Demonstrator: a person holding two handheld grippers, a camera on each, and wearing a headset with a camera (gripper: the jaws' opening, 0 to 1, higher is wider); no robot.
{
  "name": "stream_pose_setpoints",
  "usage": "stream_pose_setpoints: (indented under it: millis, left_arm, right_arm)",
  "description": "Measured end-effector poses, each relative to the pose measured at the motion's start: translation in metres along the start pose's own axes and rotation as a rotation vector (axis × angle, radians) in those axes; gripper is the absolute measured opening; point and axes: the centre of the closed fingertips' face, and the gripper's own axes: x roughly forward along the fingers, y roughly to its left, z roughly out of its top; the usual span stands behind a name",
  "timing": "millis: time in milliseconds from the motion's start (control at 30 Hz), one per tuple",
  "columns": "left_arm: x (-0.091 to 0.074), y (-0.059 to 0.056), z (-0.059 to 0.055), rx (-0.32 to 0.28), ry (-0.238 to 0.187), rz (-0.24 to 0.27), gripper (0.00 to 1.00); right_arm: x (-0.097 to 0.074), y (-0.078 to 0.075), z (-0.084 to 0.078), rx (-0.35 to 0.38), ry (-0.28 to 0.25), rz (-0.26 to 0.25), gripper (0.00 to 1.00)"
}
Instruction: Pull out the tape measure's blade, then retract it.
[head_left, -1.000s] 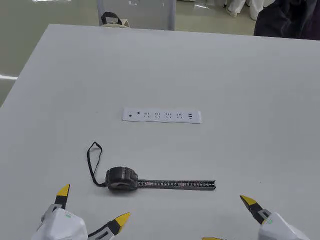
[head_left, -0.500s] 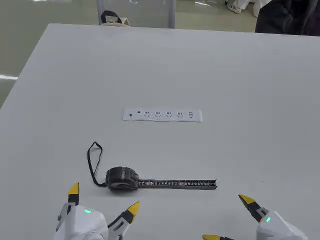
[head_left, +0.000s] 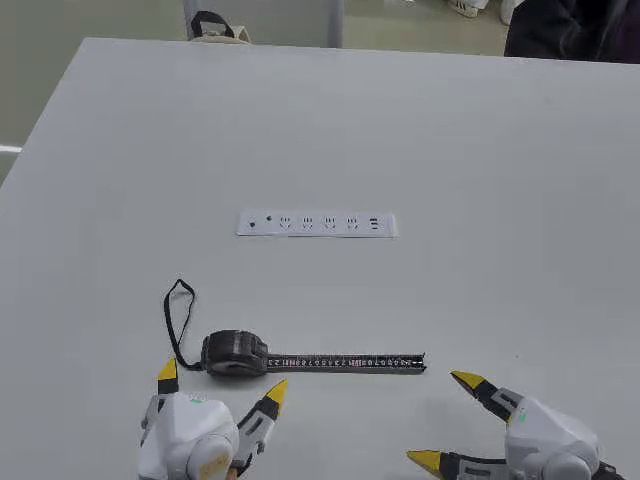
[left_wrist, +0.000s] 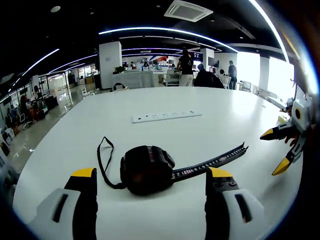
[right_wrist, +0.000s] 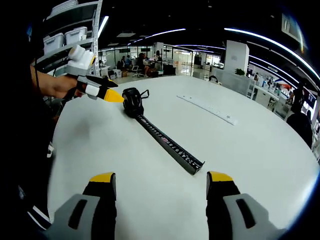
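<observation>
Yellow-tipped jaws of the left gripper (head_left: 221, 382) are held spread at the near left of the white bench (head_left: 480, 150), just short of the black tape measure (head_left: 235, 353), which is not touched. At the near right, the right gripper (head_left: 443, 420) is likewise held spread and empty. The blade (head_left: 345, 362) is laid flat on the bench, extended rightward out of the tape measure, its hooked end near the right gripper but apart from it. The pull-out is therefore judged done, and retraction is judged to remain. A wrist strap (head_left: 178, 315) is looped at the tape measure's left. Farther off, a white power strip (head_left: 317, 223) is laid.
</observation>
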Motion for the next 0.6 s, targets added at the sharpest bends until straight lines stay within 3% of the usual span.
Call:
stream_pose_setpoints:
  millis: [200,400,600]
  left_arm:
    - [0.012,0.007,-0.003,-0.037,-0.008,0.047,0.86]
    - [0.024,0.004,-0.004,-0.062,-0.027,0.058,0.84]
    - [0.031,0.005,-0.01,-0.087,-0.006,0.069,0.82]
  right_arm:
    - [0.006,-0.011,0.001,-0.042,-0.01,0.058,0.67]
    - [0.012,-0.024,-0.001,-0.069,-0.011,0.122,0.63]
    - [0.02,-0.036,-0.005,-0.105,0.013,0.188,0.55]
